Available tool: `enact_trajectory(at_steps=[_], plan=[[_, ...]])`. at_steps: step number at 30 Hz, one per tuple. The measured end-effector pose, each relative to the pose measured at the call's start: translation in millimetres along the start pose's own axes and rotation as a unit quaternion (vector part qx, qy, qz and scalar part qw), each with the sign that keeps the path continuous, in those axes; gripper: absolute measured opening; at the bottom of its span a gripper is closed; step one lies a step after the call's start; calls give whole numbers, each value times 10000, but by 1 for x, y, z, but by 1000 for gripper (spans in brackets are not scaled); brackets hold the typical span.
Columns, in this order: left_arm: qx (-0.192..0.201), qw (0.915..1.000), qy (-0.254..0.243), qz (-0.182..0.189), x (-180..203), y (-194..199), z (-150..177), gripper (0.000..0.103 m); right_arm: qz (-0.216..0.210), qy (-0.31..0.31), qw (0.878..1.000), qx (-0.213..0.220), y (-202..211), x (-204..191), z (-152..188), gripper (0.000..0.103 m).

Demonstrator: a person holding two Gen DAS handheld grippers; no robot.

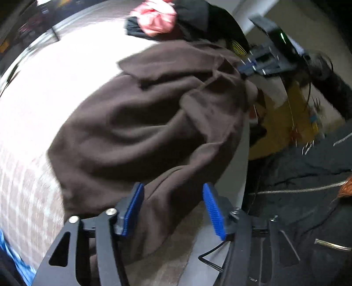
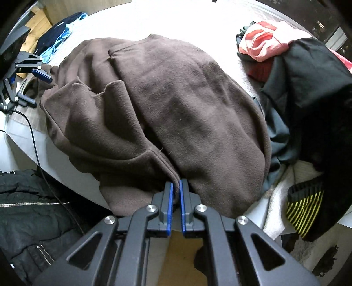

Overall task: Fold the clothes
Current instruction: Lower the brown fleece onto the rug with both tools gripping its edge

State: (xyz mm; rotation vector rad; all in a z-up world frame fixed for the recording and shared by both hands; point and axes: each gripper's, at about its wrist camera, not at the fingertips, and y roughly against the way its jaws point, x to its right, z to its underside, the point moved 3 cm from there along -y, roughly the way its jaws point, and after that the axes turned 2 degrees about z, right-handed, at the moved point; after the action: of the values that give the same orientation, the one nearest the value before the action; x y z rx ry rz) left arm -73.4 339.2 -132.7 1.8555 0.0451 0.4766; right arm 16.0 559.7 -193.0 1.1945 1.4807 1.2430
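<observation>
A brown fleece garment (image 2: 176,99) lies bunched and partly folded on the white table (image 2: 154,19). My right gripper (image 2: 175,183) is shut on its near hem, the blue pads pinching a thin edge of fabric. In the left wrist view the same brown garment (image 1: 143,123) spreads ahead, blurred by motion. My left gripper (image 1: 172,187) stands open at the garment's edge, a fold of brown cloth lying loosely between its wide-apart blue pads (image 1: 212,209). The right gripper (image 1: 248,66) shows at the far side of the garment. The left gripper (image 2: 41,90) appears open at the garment's left corner.
A pile of clothes sits at the right: a pink piece (image 2: 261,41), a black garment (image 2: 312,88) and one with yellow stripes (image 2: 305,211). Navy and light-blue clothes (image 2: 59,35) lie far left. A black zipped jacket (image 2: 33,209) and a cable (image 2: 33,136) are near the table's edge.
</observation>
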Motion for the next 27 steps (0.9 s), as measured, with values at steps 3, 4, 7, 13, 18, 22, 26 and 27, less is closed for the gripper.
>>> enact_trajectory(at_steps=[3, 4, 7, 13, 18, 22, 26, 27], plan=[[-203, 9997, -105, -65, -1, -18, -12, 58, 5, 35, 10000, 57, 0, 1, 2, 6], [-276, 9996, -15, -22, -4, -23, -13, 52, 7, 68, 9999, 84, 0, 1, 4, 6], [-491, 9983, 299, 54, -11, -35, -13, 9, -71, 81, 9998, 187, 4, 4, 8, 13], [-175, 9985, 524, -63, 10, -4, 4, 5, -212, 383, 9981, 444, 11, -2, 22, 38], [43, 9978, 623, -226, 25, 9, 16, 5, -305, 424, 9981, 338, -2, -6, 25, 29], [186, 9972, 640, -345, 22, -5, 4, 4, -126, 213, 9987, 441, 11, -11, 33, 5], [547, 9955, 638, -438, 24, -13, 8, 4, 193, 104, 9957, 903, 49, -30, 45, 4], [630, 9947, 680, -453, 27, -12, 12, 4, 226, 45, 9942, 1053, 59, -37, 48, 4]])
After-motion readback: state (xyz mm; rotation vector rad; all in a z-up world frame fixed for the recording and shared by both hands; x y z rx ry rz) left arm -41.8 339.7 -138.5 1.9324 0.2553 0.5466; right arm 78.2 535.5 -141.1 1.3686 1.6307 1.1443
